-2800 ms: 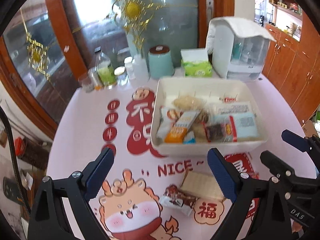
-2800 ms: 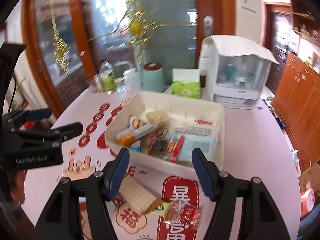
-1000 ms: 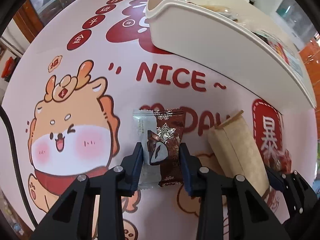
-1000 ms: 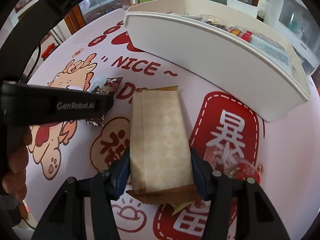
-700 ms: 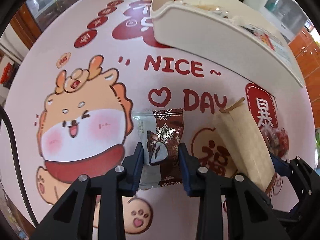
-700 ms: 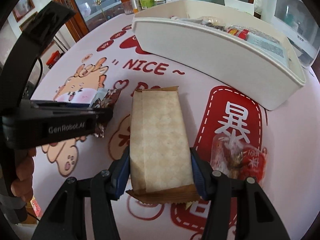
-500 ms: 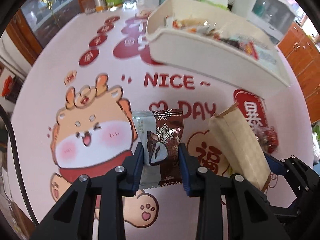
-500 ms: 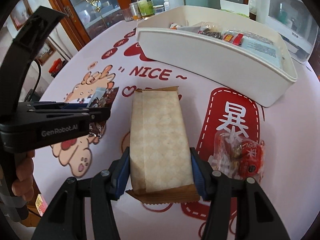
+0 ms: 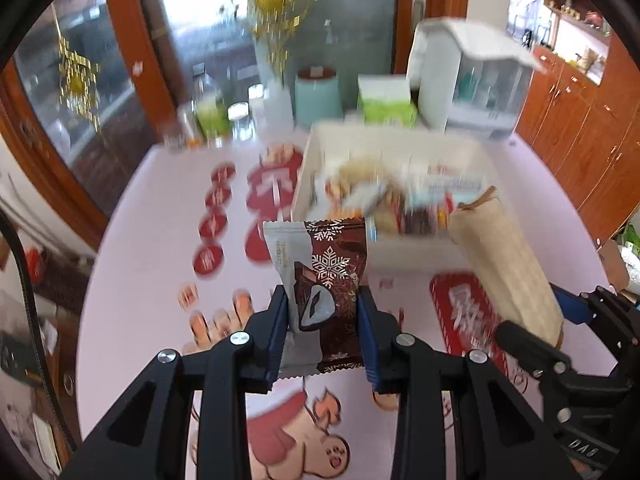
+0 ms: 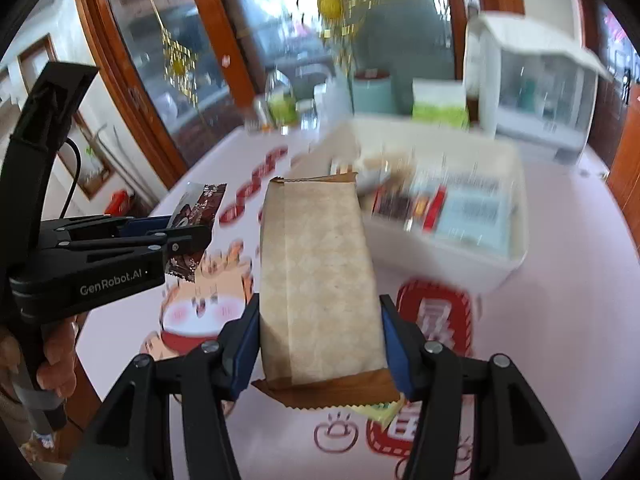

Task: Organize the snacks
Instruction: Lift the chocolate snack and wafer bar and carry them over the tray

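My left gripper (image 9: pixel 322 322) is shut on a brown-and-silver snowflake snack packet (image 9: pixel 324 276) and holds it in the air in front of the white snack bin (image 9: pixel 400 252). My right gripper (image 10: pixel 318 340) is shut on a long tan paper-wrapped snack (image 10: pixel 318 276), also lifted, pointing toward the bin (image 10: pixel 460 256). The bin holds several wrapped snacks and is blurred by motion. The tan snack (image 9: pixel 506 264) and right gripper show at the right of the left wrist view; the left gripper (image 10: pixel 188 236) with its packet (image 10: pixel 196 208) shows at the left of the right wrist view.
The pink cartoon tablecloth (image 9: pixel 152 264) covers the round table. A yellow-green packet (image 10: pixel 380 410) lies under the tan snack's tail. Behind the bin stand a teal canister (image 9: pixel 318 94), a green tissue box (image 9: pixel 386 100), a white dispenser (image 9: pixel 472 84) and bottles (image 9: pixel 210 114).
Both grippers closed on their snacks on the table, then lifted them and tilted up toward the bin. The view now looks across the table rather than down at it.
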Available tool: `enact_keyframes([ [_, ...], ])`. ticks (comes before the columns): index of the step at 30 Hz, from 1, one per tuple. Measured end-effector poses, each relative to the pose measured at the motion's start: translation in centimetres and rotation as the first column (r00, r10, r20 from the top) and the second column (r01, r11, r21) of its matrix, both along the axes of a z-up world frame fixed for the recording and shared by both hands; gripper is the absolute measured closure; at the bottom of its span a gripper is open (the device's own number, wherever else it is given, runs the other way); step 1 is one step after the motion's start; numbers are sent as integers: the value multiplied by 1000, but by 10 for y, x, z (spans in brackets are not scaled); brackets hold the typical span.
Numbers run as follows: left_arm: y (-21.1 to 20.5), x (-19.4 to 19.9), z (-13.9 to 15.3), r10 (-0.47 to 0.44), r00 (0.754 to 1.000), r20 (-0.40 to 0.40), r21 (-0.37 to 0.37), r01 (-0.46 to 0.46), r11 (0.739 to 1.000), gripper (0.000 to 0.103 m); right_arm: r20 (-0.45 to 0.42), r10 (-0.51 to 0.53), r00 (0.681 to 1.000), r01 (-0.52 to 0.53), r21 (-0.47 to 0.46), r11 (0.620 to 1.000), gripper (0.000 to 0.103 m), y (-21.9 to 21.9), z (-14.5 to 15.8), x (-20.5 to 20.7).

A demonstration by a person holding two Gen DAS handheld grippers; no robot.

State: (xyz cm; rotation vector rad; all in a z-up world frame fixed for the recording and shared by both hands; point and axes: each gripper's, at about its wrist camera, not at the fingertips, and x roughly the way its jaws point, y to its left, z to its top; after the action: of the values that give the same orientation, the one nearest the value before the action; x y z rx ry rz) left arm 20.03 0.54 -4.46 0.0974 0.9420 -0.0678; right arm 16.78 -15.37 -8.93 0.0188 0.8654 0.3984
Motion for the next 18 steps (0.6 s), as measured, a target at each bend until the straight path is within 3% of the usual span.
enact_keyframes([
  [6, -1, 25, 59, -46, 994, 100, 4, 46, 999, 72, 106, -60, 992, 59, 21, 998, 48, -14, 58, 18],
  [10, 3, 50, 84, -66, 993, 94, -56, 71, 996, 72, 143, -102, 985, 99, 31, 995, 48, -24, 88, 37],
  [14, 4, 74, 95, -64, 995, 80, -90, 71, 993, 72, 185, -150, 971, 146, 36, 989, 48, -36, 114, 60],
  [18, -4, 98, 104, -65, 994, 91, -74, 71, 995, 72, 204, -189, 961, 182, 55, 982, 48, -46, 133, 80],
])
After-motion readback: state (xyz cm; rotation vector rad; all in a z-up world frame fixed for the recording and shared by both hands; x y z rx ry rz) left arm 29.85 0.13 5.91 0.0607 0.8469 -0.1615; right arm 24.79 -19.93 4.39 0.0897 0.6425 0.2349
